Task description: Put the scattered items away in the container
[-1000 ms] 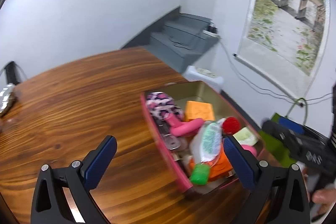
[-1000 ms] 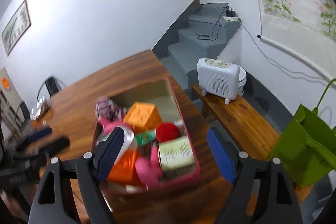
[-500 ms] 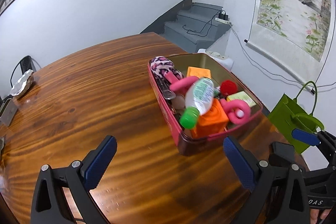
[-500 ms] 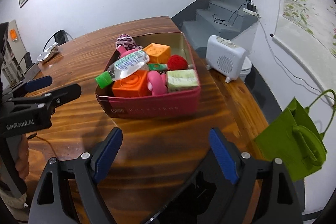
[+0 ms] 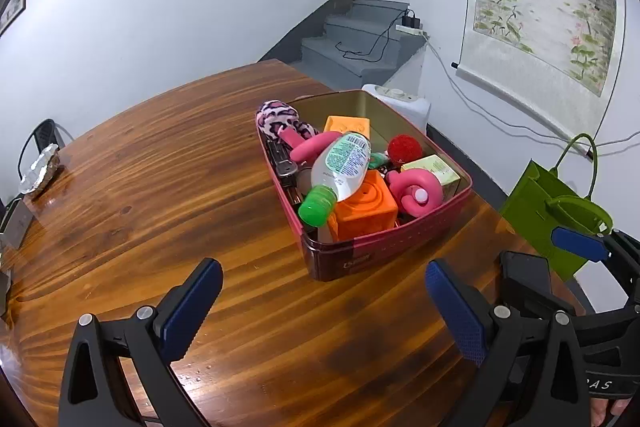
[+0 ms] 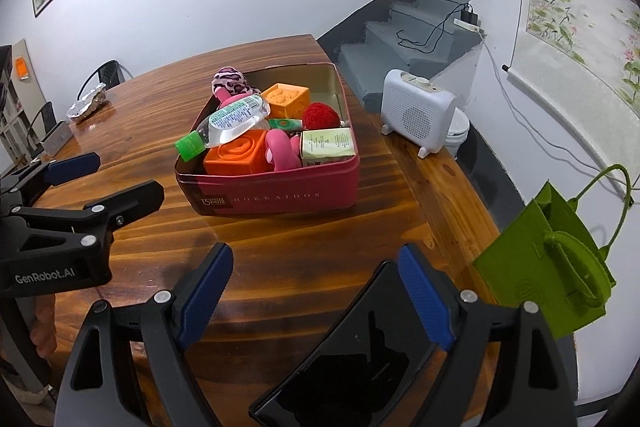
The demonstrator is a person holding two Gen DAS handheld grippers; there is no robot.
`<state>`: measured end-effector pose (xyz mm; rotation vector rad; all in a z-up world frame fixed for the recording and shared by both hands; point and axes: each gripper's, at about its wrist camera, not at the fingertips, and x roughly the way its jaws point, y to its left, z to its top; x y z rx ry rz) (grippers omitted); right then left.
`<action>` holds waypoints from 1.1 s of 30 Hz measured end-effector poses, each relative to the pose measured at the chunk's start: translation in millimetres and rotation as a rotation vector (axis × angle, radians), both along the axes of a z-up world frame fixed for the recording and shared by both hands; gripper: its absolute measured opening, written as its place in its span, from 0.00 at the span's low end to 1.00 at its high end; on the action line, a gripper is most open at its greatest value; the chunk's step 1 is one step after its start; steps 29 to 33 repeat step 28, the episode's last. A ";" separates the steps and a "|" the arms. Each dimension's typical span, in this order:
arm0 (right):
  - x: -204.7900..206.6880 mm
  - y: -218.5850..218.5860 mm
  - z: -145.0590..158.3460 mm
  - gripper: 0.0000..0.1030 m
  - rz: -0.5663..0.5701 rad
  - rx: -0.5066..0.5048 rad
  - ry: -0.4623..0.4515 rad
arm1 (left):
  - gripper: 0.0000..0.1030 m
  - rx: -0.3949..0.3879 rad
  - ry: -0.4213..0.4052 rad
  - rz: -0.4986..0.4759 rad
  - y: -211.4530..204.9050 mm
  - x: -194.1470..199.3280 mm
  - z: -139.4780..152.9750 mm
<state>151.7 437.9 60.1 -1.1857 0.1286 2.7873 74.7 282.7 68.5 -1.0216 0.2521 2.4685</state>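
Note:
A red tin (image 5: 360, 259) (image 6: 276, 195) stands on the wooden table, heaped with toys. On top lies a clear bottle with a green cap (image 5: 340, 167) (image 6: 236, 119), across an orange cube (image 5: 366, 211) and beside a pink ring toy (image 5: 416, 187), a red ball (image 6: 320, 115) and a leopard-print plush (image 5: 276, 117). My left gripper (image 5: 324, 311) (image 6: 124, 175) is open and empty, short of the tin's near left corner. My right gripper (image 6: 314, 297) (image 5: 548, 255) is open and empty too, in front of the tin's long side.
A black phone-like slab (image 6: 352, 355) lies at the table's near edge under my right gripper. A green bag (image 6: 548, 263) and a white heater (image 6: 416, 111) stand off the table to the right. A foil bundle (image 5: 40, 167) sits far left.
Both grippers have drawn back from above the tin, so the whole tin now shows ahead of them. Both stayed open and empty.

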 end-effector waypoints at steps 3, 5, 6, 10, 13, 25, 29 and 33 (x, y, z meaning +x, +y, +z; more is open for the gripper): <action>-0.9 -0.4 -0.2 0.85 0.000 0.006 0.001 | 1.00 -0.001 0.000 -0.003 2.0 0.8 -0.3; -1.6 -0.7 -0.4 0.85 0.001 0.005 0.001 | 1.00 -0.001 0.001 -0.007 3.5 1.6 -0.2; -2.0 -0.7 -0.5 0.85 0.001 0.005 0.002 | 1.00 0.000 0.001 -0.009 4.1 1.9 -0.2; -2.4 -2.0 -0.9 0.85 0.007 0.006 0.001 | 1.00 0.000 -0.008 -0.014 5.6 2.0 -1.3; -2.2 -2.9 -0.5 0.85 0.006 0.013 0.002 | 1.00 0.007 -0.024 -0.017 5.5 1.0 -2.6; 1.1 2.9 -3.1 0.85 -0.024 0.013 -0.007 | 1.00 -0.035 0.032 -0.018 8.4 5.7 -2.9; 1.4 3.5 -3.9 0.85 -0.028 0.009 -0.008 | 1.00 -0.045 0.052 -0.024 7.7 6.4 -2.0; 1.4 3.5 -3.9 0.85 -0.028 0.009 -0.008 | 1.00 -0.045 0.052 -0.024 7.7 6.4 -2.0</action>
